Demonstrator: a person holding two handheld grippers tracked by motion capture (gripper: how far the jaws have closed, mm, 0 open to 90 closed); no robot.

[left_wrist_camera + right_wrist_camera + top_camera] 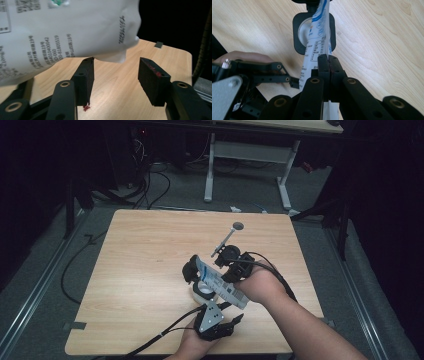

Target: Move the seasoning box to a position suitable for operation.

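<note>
two grippers we hold over wooden table. our right gripper jaws pinched tight on white printed pouch, held above table beside tape roll. our left gripper jaws spread wide, gripping nothing, just under pouch edge.

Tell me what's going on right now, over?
Right gripper shut on white packet, held above a cup. Left gripper open, jaws beside the packet. Nothing in the way.
</note>
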